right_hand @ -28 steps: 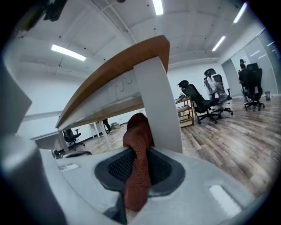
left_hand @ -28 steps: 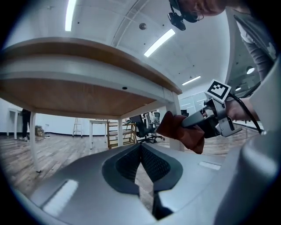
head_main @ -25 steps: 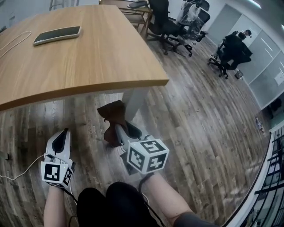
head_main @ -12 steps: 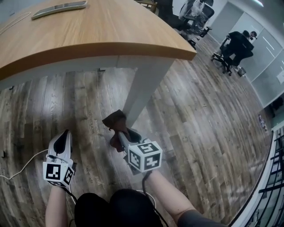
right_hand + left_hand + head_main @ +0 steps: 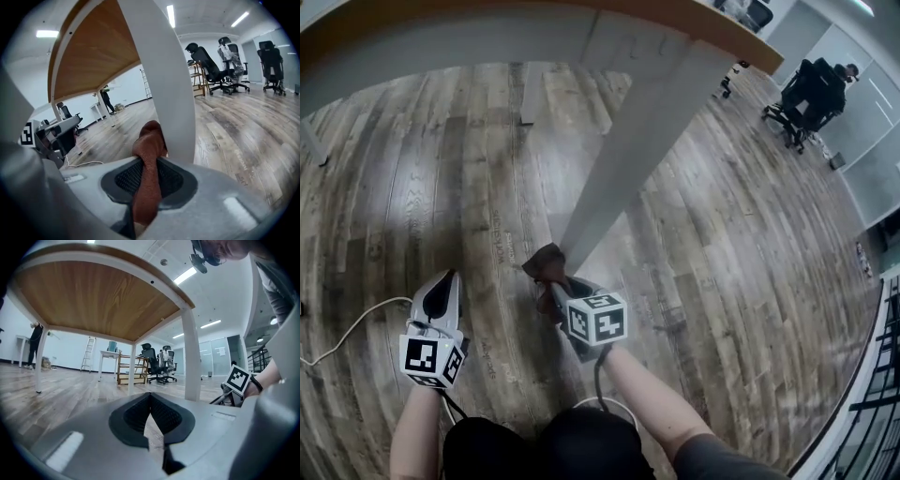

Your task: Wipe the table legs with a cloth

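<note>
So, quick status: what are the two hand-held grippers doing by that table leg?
Right hand-held gripper shut on brown cloth, cloth against white table leg, low down. Left hand-held gripper shut, empty. Nothing blocking.

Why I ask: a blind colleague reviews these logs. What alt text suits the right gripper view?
The right tool is shut on a rust-brown cloth whose bunched end rests against a white table leg. Above is the table's wooden underside; office chairs stand on the wood floor behind.
</note>
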Demonstrator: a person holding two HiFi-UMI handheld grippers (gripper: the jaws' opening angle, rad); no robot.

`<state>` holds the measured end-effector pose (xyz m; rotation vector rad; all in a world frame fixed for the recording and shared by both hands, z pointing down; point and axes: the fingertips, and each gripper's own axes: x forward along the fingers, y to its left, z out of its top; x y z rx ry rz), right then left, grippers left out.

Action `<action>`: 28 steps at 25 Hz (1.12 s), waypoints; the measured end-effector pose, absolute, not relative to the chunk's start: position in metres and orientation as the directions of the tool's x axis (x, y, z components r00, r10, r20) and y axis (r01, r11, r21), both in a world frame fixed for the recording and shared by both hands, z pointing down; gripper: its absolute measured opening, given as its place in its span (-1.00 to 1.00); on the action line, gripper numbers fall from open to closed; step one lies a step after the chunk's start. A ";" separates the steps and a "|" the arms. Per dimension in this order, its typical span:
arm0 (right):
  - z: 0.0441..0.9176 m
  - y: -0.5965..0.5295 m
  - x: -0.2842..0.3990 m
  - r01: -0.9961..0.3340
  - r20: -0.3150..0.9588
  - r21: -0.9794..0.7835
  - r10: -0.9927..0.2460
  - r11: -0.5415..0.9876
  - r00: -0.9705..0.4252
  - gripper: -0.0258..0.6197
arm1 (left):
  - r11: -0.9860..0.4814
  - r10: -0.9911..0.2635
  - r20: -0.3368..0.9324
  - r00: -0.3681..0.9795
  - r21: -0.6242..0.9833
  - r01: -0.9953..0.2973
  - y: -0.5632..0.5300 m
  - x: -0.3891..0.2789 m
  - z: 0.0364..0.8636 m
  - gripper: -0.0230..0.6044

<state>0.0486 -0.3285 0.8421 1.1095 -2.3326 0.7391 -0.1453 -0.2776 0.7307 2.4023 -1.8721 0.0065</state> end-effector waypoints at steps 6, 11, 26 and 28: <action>0.895 -0.336 0.054 -0.823 0.656 -0.251 -0.536 0.509 -0.531 -0.72 | -0.283 -0.953 0.098 0.288 0.063 -0.957 -0.278 -0.127 0.763 -0.86; 0.931 -0.328 0.052 -0.834 0.706 -0.241 -0.500 0.497 -0.502 -0.72 | -0.271 -0.947 0.151 0.284 0.102 -0.957 -0.275 -0.122 0.795 -0.86; 0.817 -0.282 0.075 -0.683 0.526 -0.175 -0.519 0.709 -0.674 -0.72 | -0.166 -0.978 0.113 0.177 0.102 -0.981 -0.300 -0.162 0.741 -0.86; 0.771 -0.284 0.084 -0.683 0.448 -0.172 -0.561 0.710 -0.696 -0.72 | -0.183 -0.978 0.089 0.189 0.072 -0.980 -0.306 -0.159 0.716 -0.86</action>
